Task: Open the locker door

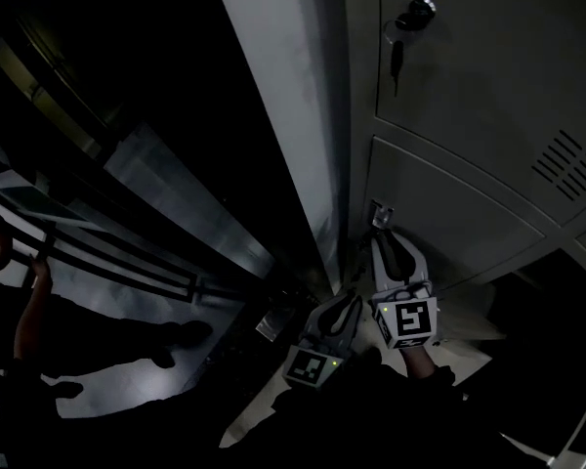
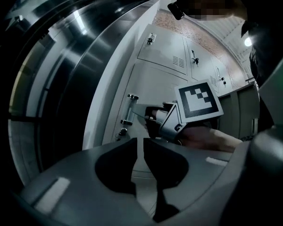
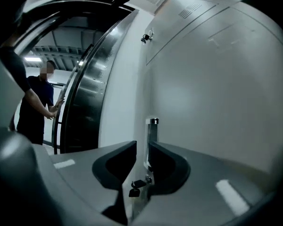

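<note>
The grey lower locker door point(image 1: 449, 213) has a short upright bar handle point(image 1: 381, 213) near its left edge. My right gripper point(image 1: 383, 240) reaches up to that handle. In the right gripper view the handle point(image 3: 153, 128) stands between the jaws of the right gripper point(image 3: 142, 149), which are apart, with a slit of light on the left side. A key point(image 3: 134, 188) hangs in the lock just below the handle. My left gripper point(image 1: 348, 306) hangs lower and left, away from the door. Its jaws point(image 2: 140, 147) are nearly together with nothing between them, looking at the handle point(image 2: 129, 109) and the right gripper point(image 2: 148, 117).
Above is another locker door point(image 1: 488, 57) with a key in its lock point(image 1: 415, 13) and vent slots point(image 1: 566, 164). A white post point(image 1: 293, 115) borders the lockers on the left, beside a shiny metal wall point(image 1: 176, 193). A person point(image 3: 35, 102) stands at a railing far left.
</note>
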The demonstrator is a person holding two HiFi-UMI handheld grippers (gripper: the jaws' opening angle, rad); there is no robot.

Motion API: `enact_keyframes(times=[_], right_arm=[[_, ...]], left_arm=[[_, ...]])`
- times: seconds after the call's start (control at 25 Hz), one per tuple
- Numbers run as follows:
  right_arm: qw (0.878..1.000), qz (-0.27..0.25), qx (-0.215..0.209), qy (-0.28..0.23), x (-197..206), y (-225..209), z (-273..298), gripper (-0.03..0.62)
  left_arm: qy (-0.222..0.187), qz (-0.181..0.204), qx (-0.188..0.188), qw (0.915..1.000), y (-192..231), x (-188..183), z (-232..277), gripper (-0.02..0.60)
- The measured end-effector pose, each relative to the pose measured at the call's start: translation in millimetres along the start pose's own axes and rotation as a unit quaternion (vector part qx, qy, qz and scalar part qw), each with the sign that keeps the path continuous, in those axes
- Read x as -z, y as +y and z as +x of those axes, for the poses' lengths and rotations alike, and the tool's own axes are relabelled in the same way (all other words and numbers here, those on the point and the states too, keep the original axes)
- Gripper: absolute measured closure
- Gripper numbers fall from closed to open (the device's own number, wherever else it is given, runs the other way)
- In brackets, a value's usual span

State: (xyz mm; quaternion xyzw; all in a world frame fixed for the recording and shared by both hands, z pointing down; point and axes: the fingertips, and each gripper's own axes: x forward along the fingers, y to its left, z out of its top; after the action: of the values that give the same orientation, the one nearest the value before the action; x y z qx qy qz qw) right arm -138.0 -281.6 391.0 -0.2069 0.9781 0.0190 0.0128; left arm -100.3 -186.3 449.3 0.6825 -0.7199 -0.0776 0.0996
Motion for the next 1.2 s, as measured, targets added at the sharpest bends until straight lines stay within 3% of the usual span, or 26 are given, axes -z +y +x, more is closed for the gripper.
enact_keyframes(times=[0.36,0.56,0.76,1.2], right_arm=[[0.995,-0.019,0.094,0.032,18.0,-3.7,28.6,0.543],[0.995,-0.022,0.098,0.027,17.1,3.5,40.1,0.492],[0.995,-0.026,0.094,0.023,17.4,4.1,40.1,0.494],[0.999,-0.032,0.04,0.003,1.2,30.8,19.9,0.524]], left_arm=[[0.007,-0.009,0.004,0.9999,35.4,-2.0,-0.9,0.534],[0.006,-0.01,0.006,0.9999,46.0,-4.2,1.5,0.534],[0.007,-0.009,0.014,0.9998,49.8,-3.2,4.7,0.534],[0.007,-0.009,0.033,0.9994,37.1,-0.1,11.0,0.534]])
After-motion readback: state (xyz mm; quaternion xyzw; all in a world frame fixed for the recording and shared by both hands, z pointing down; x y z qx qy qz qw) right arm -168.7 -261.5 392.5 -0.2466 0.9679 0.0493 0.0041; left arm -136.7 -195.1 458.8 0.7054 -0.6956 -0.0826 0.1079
